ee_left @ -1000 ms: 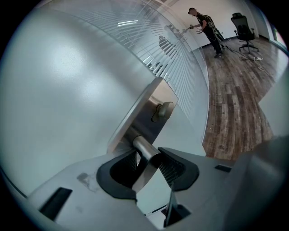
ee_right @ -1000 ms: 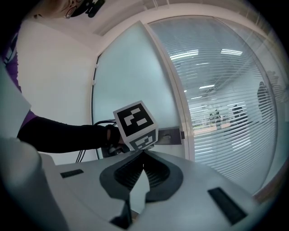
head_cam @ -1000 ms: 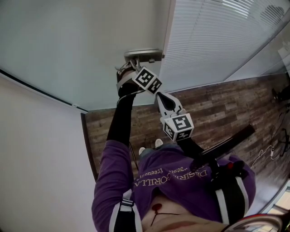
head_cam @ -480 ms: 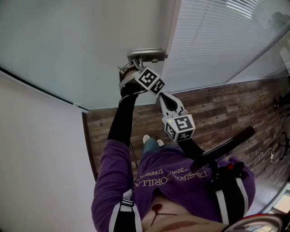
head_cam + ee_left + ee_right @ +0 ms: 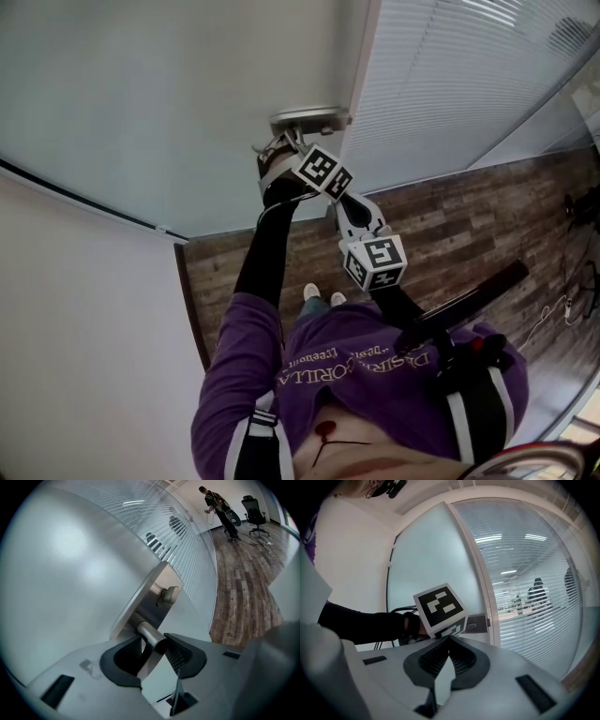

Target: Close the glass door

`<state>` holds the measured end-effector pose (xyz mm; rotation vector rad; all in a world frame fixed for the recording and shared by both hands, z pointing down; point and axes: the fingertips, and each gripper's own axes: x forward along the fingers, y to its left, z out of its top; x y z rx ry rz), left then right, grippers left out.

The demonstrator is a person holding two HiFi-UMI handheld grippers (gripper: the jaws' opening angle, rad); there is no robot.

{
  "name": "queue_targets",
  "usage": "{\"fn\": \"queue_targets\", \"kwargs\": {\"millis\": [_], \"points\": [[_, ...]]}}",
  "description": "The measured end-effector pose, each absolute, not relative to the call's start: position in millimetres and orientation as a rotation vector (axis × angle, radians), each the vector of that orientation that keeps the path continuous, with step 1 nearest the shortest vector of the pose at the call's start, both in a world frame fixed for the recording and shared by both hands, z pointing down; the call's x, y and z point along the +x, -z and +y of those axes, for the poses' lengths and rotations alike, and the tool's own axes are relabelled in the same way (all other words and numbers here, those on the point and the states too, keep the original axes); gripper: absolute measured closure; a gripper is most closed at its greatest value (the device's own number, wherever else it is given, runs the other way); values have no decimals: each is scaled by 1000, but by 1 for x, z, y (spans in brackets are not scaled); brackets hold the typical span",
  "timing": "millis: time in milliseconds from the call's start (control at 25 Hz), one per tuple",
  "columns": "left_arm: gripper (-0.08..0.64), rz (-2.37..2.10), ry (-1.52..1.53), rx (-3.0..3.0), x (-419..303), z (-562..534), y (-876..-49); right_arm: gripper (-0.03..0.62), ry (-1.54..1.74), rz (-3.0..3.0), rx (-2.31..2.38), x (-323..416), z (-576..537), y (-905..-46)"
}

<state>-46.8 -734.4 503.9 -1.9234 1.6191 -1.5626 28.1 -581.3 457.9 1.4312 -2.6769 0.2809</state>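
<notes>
The frosted glass door (image 5: 187,112) fills the upper left of the head view, with its steel lock plate (image 5: 309,119) at the door's edge. My left gripper (image 5: 285,141) reaches up to that plate. In the left gripper view my left gripper (image 5: 153,649) is shut on the round metal lever handle (image 5: 151,637), which sits between the ribbed pads below the thumb turn (image 5: 168,595). My right gripper (image 5: 345,202) hangs just below and behind the left one, off the door. Its jaws meet at the tips with nothing between them (image 5: 449,644), and the left gripper's marker cube (image 5: 440,609) stands right in front of it.
A glass wall with white blinds (image 5: 450,84) adjoins the door's edge on the right. Wood-plank floor (image 5: 450,225) lies below, and a white wall (image 5: 84,328) runs along the left. A black office chair (image 5: 255,513) and a person (image 5: 215,501) stand far down the room.
The door's edge, the lock plate and both grippers have shifted a little right in the head view. The person's feet have stepped forward. Both grips look the same.
</notes>
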Motion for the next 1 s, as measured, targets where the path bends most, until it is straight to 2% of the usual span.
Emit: {"fn": "queue_targets", "kwargs": {"millis": [1000], "points": [[417, 1667, 1595, -1933, -53, -758, -509, 595, -257, -2554, 1587, 69, -620, -468]]}}
